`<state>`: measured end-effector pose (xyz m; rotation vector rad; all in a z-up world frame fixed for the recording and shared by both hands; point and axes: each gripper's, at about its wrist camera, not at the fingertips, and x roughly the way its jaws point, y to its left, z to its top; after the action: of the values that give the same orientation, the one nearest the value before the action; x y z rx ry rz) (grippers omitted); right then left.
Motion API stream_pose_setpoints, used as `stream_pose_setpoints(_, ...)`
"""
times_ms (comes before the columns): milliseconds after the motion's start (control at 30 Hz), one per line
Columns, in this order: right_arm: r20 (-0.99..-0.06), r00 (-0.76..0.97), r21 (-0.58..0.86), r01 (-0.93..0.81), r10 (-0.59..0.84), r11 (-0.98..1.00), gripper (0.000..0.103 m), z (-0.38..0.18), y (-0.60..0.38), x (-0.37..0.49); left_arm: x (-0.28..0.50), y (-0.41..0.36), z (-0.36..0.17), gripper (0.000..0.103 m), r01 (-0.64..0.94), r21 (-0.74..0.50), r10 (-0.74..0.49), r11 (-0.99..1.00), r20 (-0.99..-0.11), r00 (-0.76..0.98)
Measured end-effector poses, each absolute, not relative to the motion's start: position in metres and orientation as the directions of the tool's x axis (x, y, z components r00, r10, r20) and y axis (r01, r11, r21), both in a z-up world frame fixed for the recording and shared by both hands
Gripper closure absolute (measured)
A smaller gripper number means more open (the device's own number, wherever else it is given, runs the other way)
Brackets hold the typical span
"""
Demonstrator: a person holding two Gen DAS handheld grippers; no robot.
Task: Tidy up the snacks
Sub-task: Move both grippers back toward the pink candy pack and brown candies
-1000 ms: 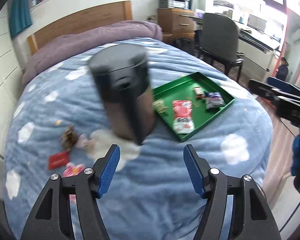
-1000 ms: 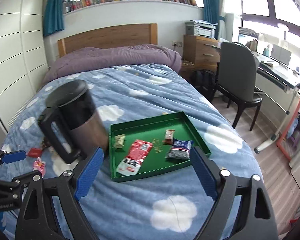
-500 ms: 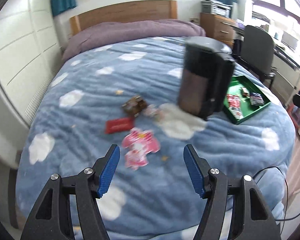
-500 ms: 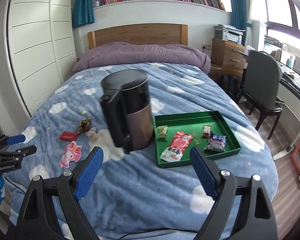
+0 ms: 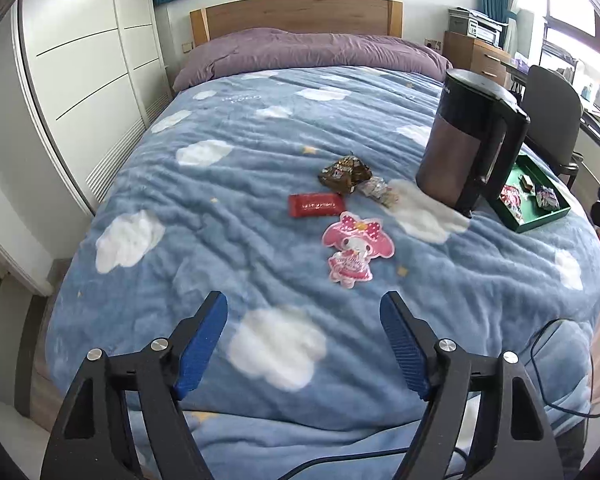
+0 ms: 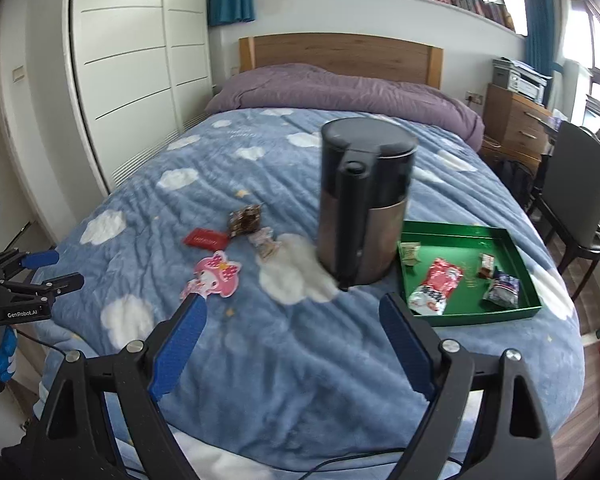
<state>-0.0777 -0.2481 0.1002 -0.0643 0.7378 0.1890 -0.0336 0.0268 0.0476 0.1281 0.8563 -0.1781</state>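
Loose snacks lie on the blue cloud blanket: a pink character packet (image 5: 356,249) (image 6: 213,276), a red packet (image 5: 317,204) (image 6: 204,238), a brown packet (image 5: 345,173) (image 6: 245,218) and a small pale wrapper (image 5: 378,191) (image 6: 266,242). A green tray (image 6: 530,276) (image 5: 545,218) at the right holds several snacks, among them a red-and-white bag (image 6: 436,285). My left gripper (image 5: 303,338) is open and empty, short of the pink packet. My right gripper (image 6: 290,330) is open and empty over the blanket's near part. The left gripper also shows at the right wrist view's left edge (image 6: 50,269).
A dark electric kettle (image 6: 362,200) (image 5: 470,140) stands upright on the bed between the loose snacks and the tray. A white wardrobe (image 5: 84,64) lines the left wall. A dark chair (image 6: 576,196) and wooden drawers (image 6: 516,124) stand right of the bed. A cable (image 5: 568,360) hangs over the bed's edge.
Both views have swung left and pulled back: the kettle and tray have shifted right in frame and the loose snacks have come into the middle. Both grippers stay open and empty.
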Motion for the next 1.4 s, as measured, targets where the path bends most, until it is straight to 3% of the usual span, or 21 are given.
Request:
stream_pose_setpoints(533, -0.791, 0.572, 0.034, -0.313, 0.217, 0.949, 0.0, 0.032, -0.188, -0.011, 0.009, 0.015, -0.022, 0.029, 0.25, -0.03, -0.158, 0.968, -0.847, 0.507)
stream_pose_setpoints(967, -0.829, 0.502, 0.07, -0.344, 0.246, 0.936, 0.0, -0.019, -0.17, 0.079, 0.076, -0.027, -0.066, 0.029, 0.376, -0.067, -0.233, 0.924, -0.879, 0.416)
stream_pose_setpoints(1400, -0.87, 0.444, 0.039, -0.369, 0.213, 0.929, 0.0, -0.066, -0.156, 0.162, 0.131, -0.049, -0.111, 0.029, 0.46, -0.046, -0.209, 0.887, -0.928, 0.31)
